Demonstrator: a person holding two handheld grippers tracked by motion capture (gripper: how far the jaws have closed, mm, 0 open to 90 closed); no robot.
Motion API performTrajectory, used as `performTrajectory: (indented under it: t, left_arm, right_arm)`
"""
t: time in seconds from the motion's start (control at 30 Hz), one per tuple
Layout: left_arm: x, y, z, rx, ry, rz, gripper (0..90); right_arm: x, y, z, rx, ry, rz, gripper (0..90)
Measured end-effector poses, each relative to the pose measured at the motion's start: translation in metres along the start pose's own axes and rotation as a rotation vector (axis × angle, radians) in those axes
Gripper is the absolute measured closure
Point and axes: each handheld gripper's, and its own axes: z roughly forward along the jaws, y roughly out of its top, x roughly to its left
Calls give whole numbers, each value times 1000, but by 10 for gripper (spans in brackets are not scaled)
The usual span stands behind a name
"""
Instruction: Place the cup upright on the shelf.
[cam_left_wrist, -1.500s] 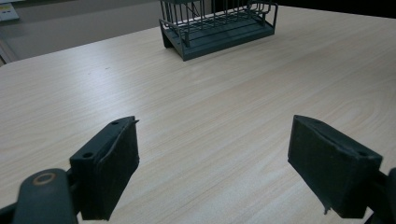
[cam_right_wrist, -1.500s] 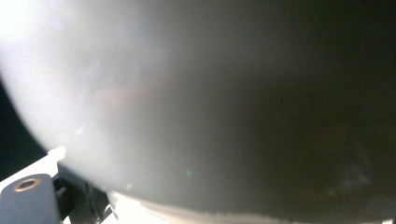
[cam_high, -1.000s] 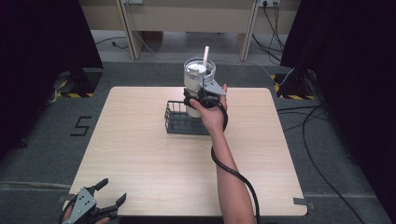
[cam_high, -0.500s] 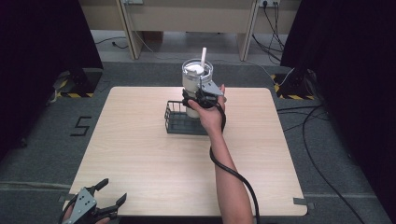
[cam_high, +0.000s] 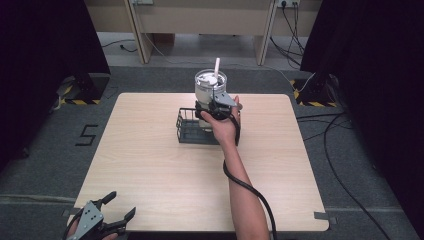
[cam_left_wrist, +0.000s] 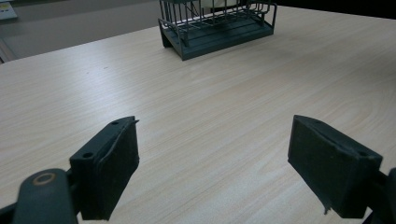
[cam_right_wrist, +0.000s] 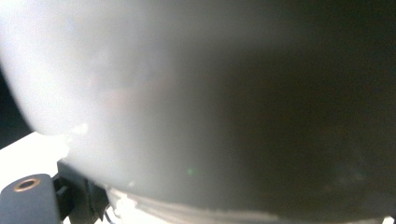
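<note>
Right gripper (cam_high: 214, 106) clamped on the pale cup (cam_high: 210, 89), held upright over the far end of the dark wire basket (cam_high: 192, 126), at about twelve o'clock on the table (cam_high: 150, 165). White straw (cam_high: 216, 66) standing up from the cup's lid. Cup wall pressed close and blurred in the right gripper view. Left gripper (cam_high: 107, 219) at seven o'clock by the near edge, jaws spread wide, holding nothing, well apart from the basket.
</note>
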Motion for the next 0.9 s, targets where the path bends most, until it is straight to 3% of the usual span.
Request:
performTrajectory:
  t: [0.43, 0.9]
  left_arm:
    - [0, 0, 0, -2, -4, 1, 155]
    - [-1, 0, 0, 1, -8, 6, 155]
  right_arm:
    - [1, -16, 7, 32, -8, -9, 105]
    - [3, -24, 4, -10, -10, -23, 100]
